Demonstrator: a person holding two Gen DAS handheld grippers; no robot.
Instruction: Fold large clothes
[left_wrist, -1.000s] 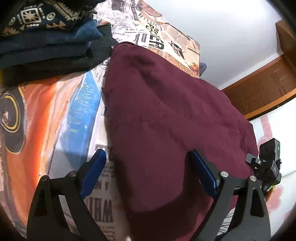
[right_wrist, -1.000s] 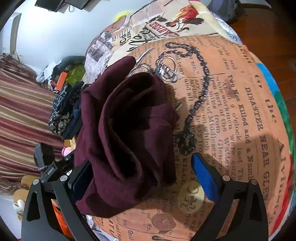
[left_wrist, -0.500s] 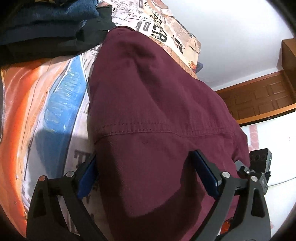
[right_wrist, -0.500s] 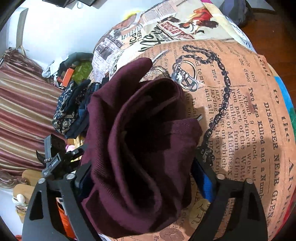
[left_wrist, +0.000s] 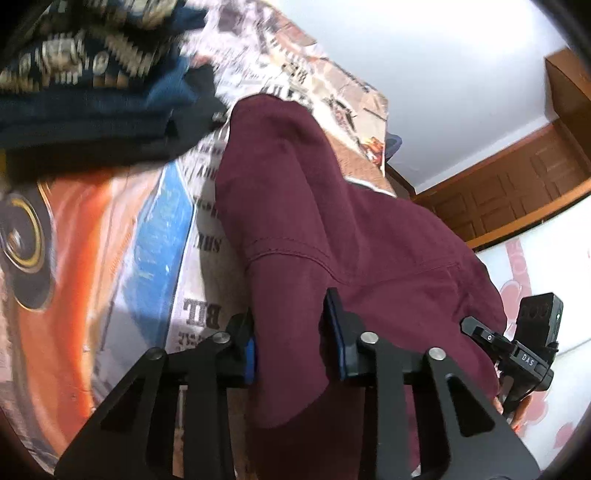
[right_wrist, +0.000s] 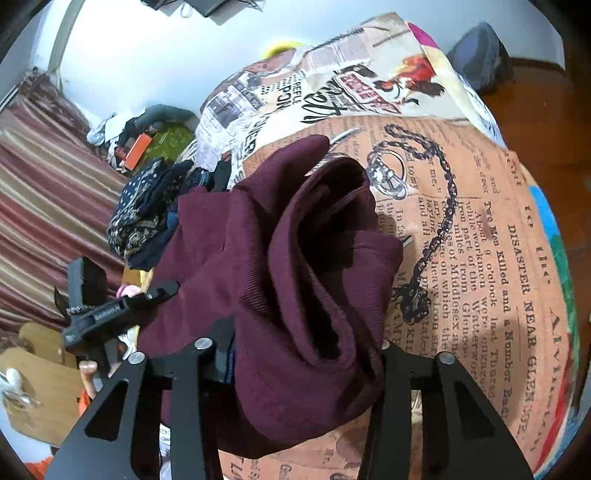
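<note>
A large maroon garment (left_wrist: 325, 206) lies folded on a bed with a newspaper-print cover (left_wrist: 110, 236). My left gripper (left_wrist: 291, 339) is shut on a bunched edge of the garment's near end. In the right wrist view the same garment (right_wrist: 280, 266) is bunched in thick folds, and my right gripper (right_wrist: 303, 354) is shut on its near end, with both fingers mostly hidden by cloth. The other gripper shows at the far right of the left wrist view (left_wrist: 524, 354) and at the left of the right wrist view (right_wrist: 103, 310).
A stack of folded dark clothes (left_wrist: 92, 96) lies on the bed beyond the garment's far left; it shows in the right wrist view too (right_wrist: 155, 206). A wooden door (left_wrist: 517, 192) and white wall stand behind. A striped curtain (right_wrist: 44, 192) hangs at left.
Both grippers moved in around the garment's near end and closed on it. The cloth now bunches between the fingers and lifts slightly.
</note>
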